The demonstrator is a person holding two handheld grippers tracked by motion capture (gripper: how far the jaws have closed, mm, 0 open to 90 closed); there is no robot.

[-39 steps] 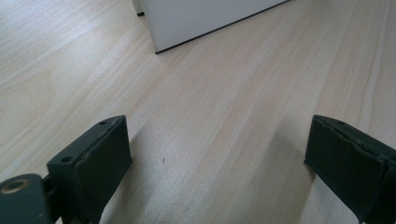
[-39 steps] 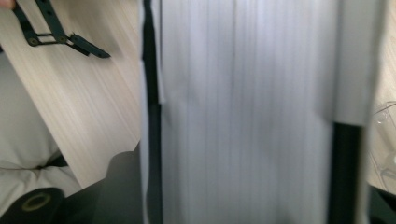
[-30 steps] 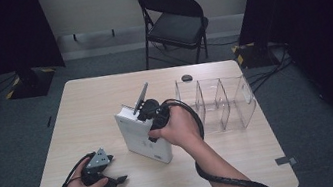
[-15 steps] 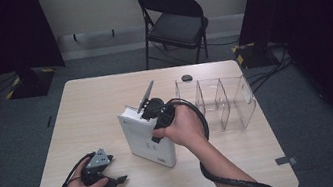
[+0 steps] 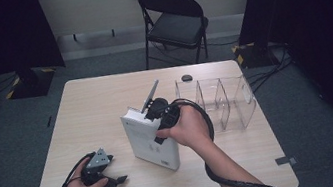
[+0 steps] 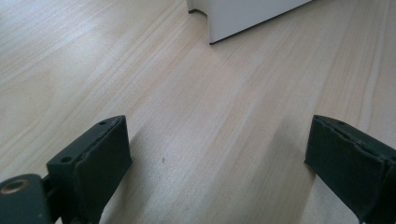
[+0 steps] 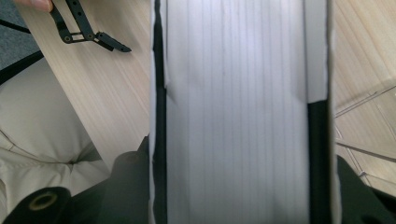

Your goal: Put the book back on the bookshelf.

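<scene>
I am clamping my right gripper (image 5: 157, 111) jaws on the thick white book (image 5: 149, 141) — tilted on the bench, it may slip; left gripper (image 5: 112, 180) jaws apart.

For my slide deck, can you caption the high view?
Right gripper clamps an upright white book on the wooden table; left gripper rests open nearby.

1. A white book (image 5: 149, 141) is showing black edging along its covers and pale striped page edges.
2. The table (image 5: 92, 115) is showing light wood grain.
3. The grippers (image 5: 100, 171) are looking black.
4. The chair (image 5: 174, 24) is looking black.
5. The rack (image 5: 226, 96) is looking clear.
</scene>
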